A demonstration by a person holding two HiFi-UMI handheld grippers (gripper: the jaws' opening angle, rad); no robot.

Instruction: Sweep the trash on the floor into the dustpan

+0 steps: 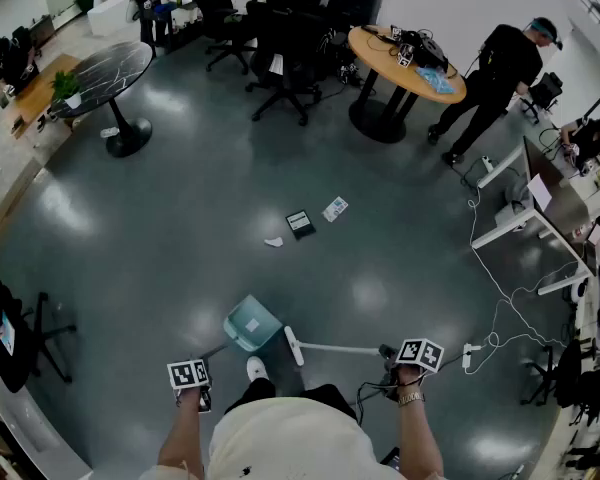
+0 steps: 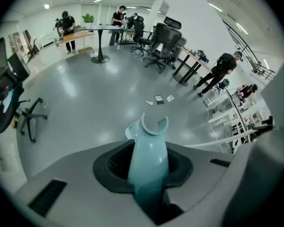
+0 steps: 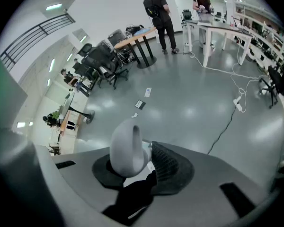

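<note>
Closest to the head camera is the person's pale shirt [image 1: 280,438], with the left gripper [image 1: 188,374] and right gripper [image 1: 420,354] held out on either side. On the left, the jaws are clamped on the upright handle [image 2: 149,160] of the teal dustpan [image 1: 252,324], which sits on the grey floor [image 1: 180,218] just ahead of the person's shoe [image 1: 256,368]. On the right, the jaws are closed round the rounded grey-white top of the broom [image 1: 330,348]. Its white shaft runs across to a point just beside the dustpan; the bristle end is hard to make out, though it seems to rest there. Well ahead of the pan lies the trash [image 1: 300,224]: a white scrap, a dark card and a pale wrapper, close together and clear of both tools. As I judge it, both tools are in hand but no sweeping is done. Nothing shows in the pan, so the person has yet to close on the litter, set the pan beside it and brush all three pieces in
</note>
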